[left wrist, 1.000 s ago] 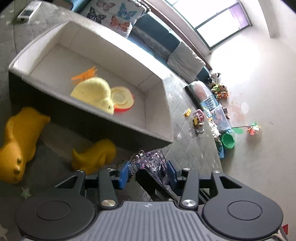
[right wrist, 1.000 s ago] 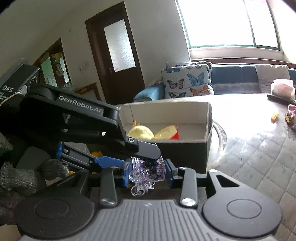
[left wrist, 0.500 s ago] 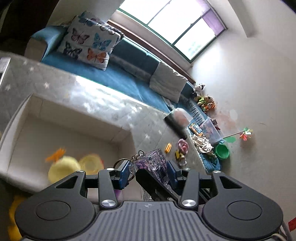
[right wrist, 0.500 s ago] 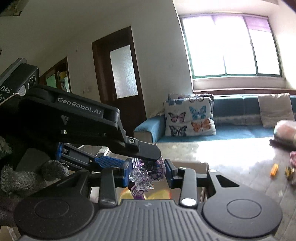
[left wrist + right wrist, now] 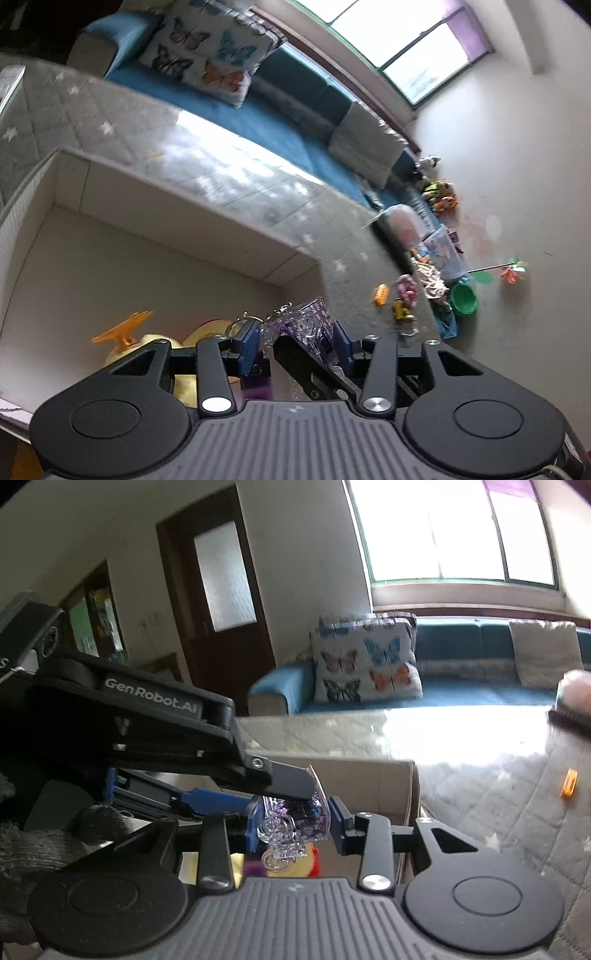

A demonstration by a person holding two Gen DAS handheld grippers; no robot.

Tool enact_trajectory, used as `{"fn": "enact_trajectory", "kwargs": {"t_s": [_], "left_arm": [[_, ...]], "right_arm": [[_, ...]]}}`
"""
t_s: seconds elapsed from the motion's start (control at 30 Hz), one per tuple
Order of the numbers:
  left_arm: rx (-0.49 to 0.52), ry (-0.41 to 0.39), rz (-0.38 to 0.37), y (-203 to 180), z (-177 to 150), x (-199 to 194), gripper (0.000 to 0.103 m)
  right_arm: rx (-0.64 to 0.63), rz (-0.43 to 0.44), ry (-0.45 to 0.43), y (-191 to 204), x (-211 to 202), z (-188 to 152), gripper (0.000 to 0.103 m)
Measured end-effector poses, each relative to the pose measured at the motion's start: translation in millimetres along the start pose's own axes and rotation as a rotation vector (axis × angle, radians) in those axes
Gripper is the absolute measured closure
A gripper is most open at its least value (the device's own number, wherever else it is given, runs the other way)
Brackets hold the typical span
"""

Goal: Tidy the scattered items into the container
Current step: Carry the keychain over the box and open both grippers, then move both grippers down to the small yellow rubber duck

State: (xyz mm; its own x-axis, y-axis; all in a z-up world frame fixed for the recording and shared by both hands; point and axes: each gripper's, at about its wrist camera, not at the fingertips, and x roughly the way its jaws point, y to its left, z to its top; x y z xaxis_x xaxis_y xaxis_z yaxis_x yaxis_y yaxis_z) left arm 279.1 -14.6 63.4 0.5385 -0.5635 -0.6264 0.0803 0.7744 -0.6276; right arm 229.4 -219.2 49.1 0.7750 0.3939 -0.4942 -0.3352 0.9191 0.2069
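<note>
Two hand-held grippers meet at one clear purple glittery plastic keychain charm [image 5: 308, 325]. We see our left hand-held gripper [image 5: 295, 341] with its blue pads spread a little wider than the charm; whether they touch it we cannot tell. Our right hand-held gripper [image 5: 293, 818] pinches the charm, one black finger lying across its top. It hangs above the open white-lined box [image 5: 177, 218], over a yellow plush duck [image 5: 147, 341] inside, on the quilted grey tabletop [image 5: 110, 122].

Duck toy [image 5: 155, 347] in box [image 5: 177, 184]
</note>
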Motion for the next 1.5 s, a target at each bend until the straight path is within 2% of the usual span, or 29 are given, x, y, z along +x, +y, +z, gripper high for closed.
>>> {"fn": "enact_trajectory", "kwargs": {"t_s": [0.3,0.53,0.67,0.8,1.03,1.23,1.5], "left_arm": [[-0.031,0.011,0.04,22,1,12,0.057],[-0.03,0.013,0.052,23,-8,9,0.057],[-0.031,0.009,0.053,23,-12,5,0.057],[-0.024,-0.001,0.055,22,-15,-2,0.057],[-0.013,-0.019,0.053,20,-23,-14,0.057],[-0.002,-0.036,0.046,18,-36,-30,0.057],[0.03,-0.065,0.064,16,-59,-53,0.057]], "right_arm": [[0.011,-0.049,0.091,0,28,-12,0.066],[-0.018,-0.082,0.111,8,29,-19,0.066],[-0.021,-0.092,0.109,8,23,-21,0.065],[-0.054,-0.12,0.102,14,17,-22,0.059],[-0.087,-0.145,0.077,23,2,-24,0.059],[-0.085,-0.133,0.063,26,-11,-26,0.059],[-0.061,-0.087,0.022,32,-47,-38,0.057]]}}
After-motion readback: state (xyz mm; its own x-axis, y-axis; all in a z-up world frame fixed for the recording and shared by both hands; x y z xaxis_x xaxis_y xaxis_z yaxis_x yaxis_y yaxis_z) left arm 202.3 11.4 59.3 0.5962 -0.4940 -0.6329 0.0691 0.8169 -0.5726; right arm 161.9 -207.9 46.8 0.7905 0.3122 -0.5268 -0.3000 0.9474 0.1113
